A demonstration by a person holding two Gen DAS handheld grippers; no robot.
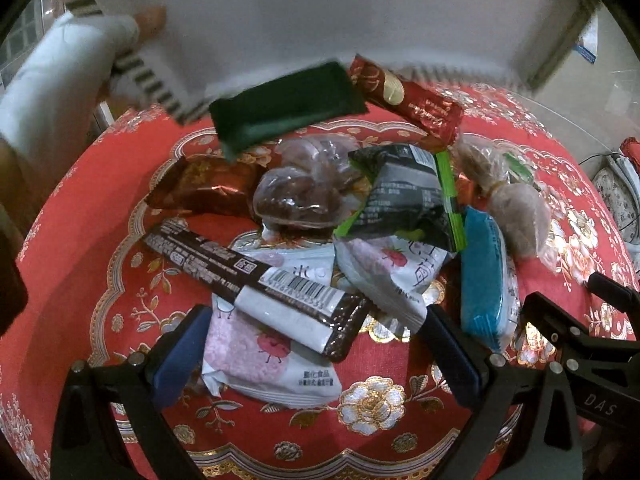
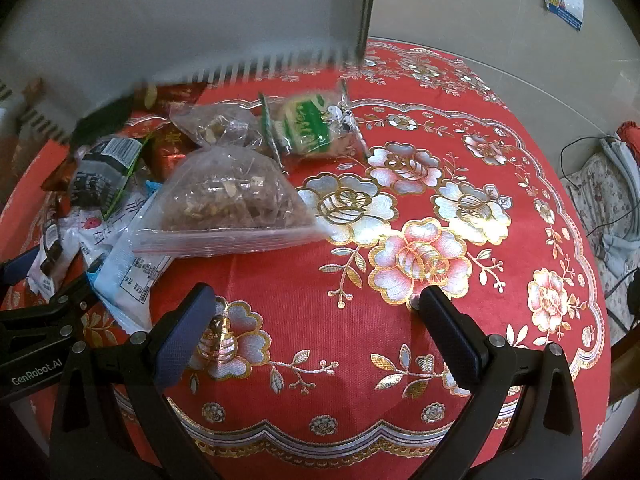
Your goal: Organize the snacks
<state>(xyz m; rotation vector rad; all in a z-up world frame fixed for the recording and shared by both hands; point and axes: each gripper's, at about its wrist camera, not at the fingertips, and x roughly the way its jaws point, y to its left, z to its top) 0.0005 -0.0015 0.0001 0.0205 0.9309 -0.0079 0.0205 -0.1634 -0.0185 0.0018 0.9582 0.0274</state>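
Note:
A heap of snack packets lies on the red flowered tablecloth (image 1: 372, 404). A long dark bar with a barcode (image 1: 256, 284) rests on a pink-and-white packet (image 1: 264, 356), between the fingers of my open left gripper (image 1: 316, 356). Behind them lie a clear bag of dark pieces (image 1: 296, 196), a black-and-green packet (image 1: 408, 196) and a blue packet (image 1: 482, 276). A blurred dark green packet (image 1: 286, 106) and a red packet (image 1: 408, 102) sit at the mouth of a tilted white box (image 1: 280, 12). My right gripper (image 2: 318, 336) is open over bare cloth, right of a clear bag of brown bits (image 2: 228, 200).
A person's white sleeve (image 1: 60, 92) holds the box by its striped rim at the far left. A green-labelled packet (image 2: 308, 124) lies behind the clear bag. The table's edge curves along the right, with cables and patterned fabric (image 2: 600, 184) beyond it.

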